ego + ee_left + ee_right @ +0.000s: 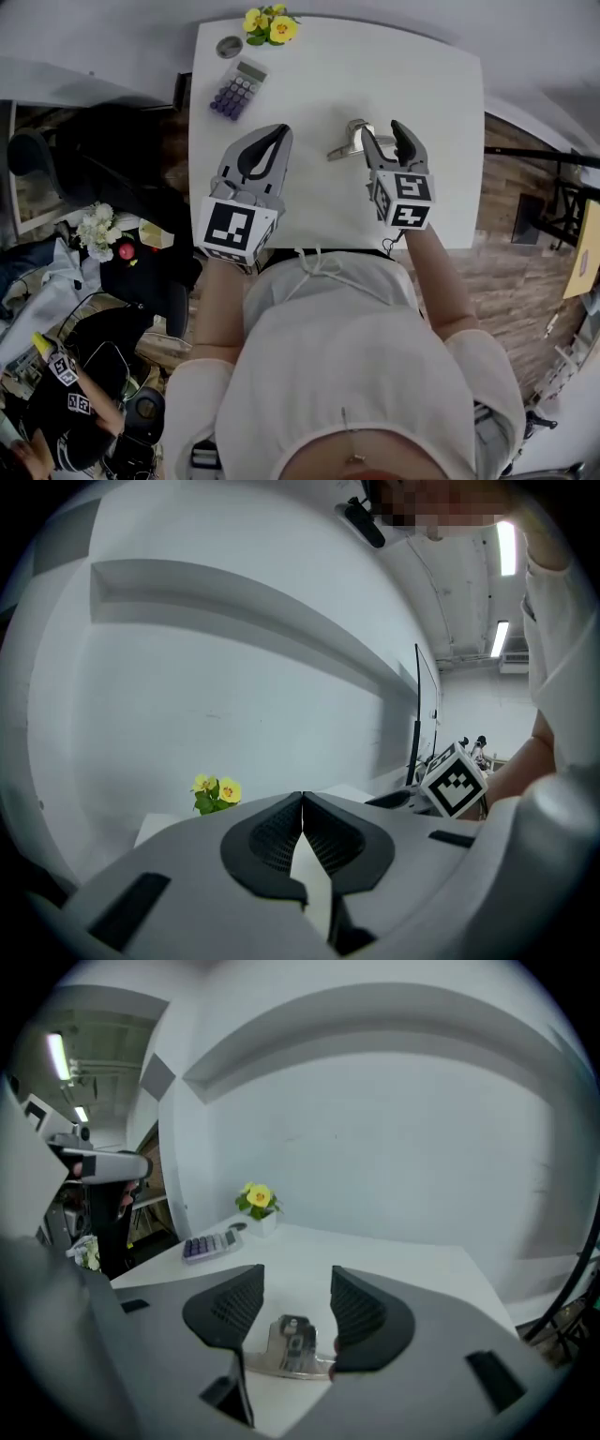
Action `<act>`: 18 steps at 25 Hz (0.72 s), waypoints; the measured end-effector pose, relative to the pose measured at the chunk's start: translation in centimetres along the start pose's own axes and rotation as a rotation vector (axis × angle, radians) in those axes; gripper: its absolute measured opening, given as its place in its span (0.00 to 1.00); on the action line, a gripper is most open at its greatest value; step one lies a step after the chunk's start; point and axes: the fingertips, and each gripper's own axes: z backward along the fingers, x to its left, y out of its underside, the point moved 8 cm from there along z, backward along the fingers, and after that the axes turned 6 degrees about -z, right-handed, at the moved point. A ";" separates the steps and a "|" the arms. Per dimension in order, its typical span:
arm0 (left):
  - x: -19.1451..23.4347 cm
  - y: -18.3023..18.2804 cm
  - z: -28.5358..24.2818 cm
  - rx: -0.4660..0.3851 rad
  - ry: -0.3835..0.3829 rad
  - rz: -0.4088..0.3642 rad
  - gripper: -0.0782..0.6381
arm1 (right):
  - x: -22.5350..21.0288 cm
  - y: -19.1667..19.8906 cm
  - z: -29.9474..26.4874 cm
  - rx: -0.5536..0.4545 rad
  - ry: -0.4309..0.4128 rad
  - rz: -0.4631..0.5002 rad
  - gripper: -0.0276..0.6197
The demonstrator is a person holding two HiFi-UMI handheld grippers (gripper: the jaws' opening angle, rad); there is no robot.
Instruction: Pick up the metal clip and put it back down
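My right claw [297,1283] stands with its jaws partly apart. The ribbed dark pads face each other across a clear gap and press on nothing. Looking along them in the right gripper view, I see the metal clip [291,1344] below and between the jaws, lying on the white desk [431,94]. Neither pad touches it. In the head view the clip lies just beside the tip of this claw's inner jaw, on the side toward my left claw, near the middle of the desk. It is silvery, with a flat curved base and a raised part at its middle. The right claw's marker cube [403,199] sits over the desk's near edge.

My left claw [303,803] has its jaws closed together, the tips meeting in a thin line with nothing between them. It hovers over the left half of the desk, well apart from the clip, and points away from me toward the far side.

Farther out, toward the desk's far left corner, a calculator [237,90] with purple keys lies at a slant. Beyond it a small round grey dish [229,46] sits near the far edge. Just beside that is a bunch of yellow flowers [270,25] with green leaves. A plain pale wall [394,1147] rises behind the desk. Wooden floor [506,272] shows to the right of the desk.
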 end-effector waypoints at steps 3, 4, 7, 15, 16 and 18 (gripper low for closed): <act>-0.6 -1.5 1.1 -0.014 -0.014 -0.033 0.13 | 0.0 -2.4 2.9 -0.122 -0.019 0.030 0.26; -0.8 -2.1 1.5 -0.021 -0.022 -0.042 0.13 | -0.1 -3.2 4.0 -0.156 -0.023 0.038 0.22; -1.9 -4.0 2.4 -0.044 -0.036 -0.067 0.13 | -0.5 -5.4 7.2 -0.251 -0.016 0.062 0.09; -4.1 -8.0 4.0 -0.111 -0.045 -0.136 0.13 | -0.8 -9.3 14.7 -0.495 -0.068 0.106 0.05; -4.4 -8.4 4.1 -0.115 -0.047 -0.143 0.13 | -0.9 -9.6 15.4 -0.519 -0.076 0.114 0.05; -5.1 -9.0 4.1 -0.120 -0.050 -0.155 0.13 | -1.3 -9.9 16.5 -0.549 -0.092 0.130 0.05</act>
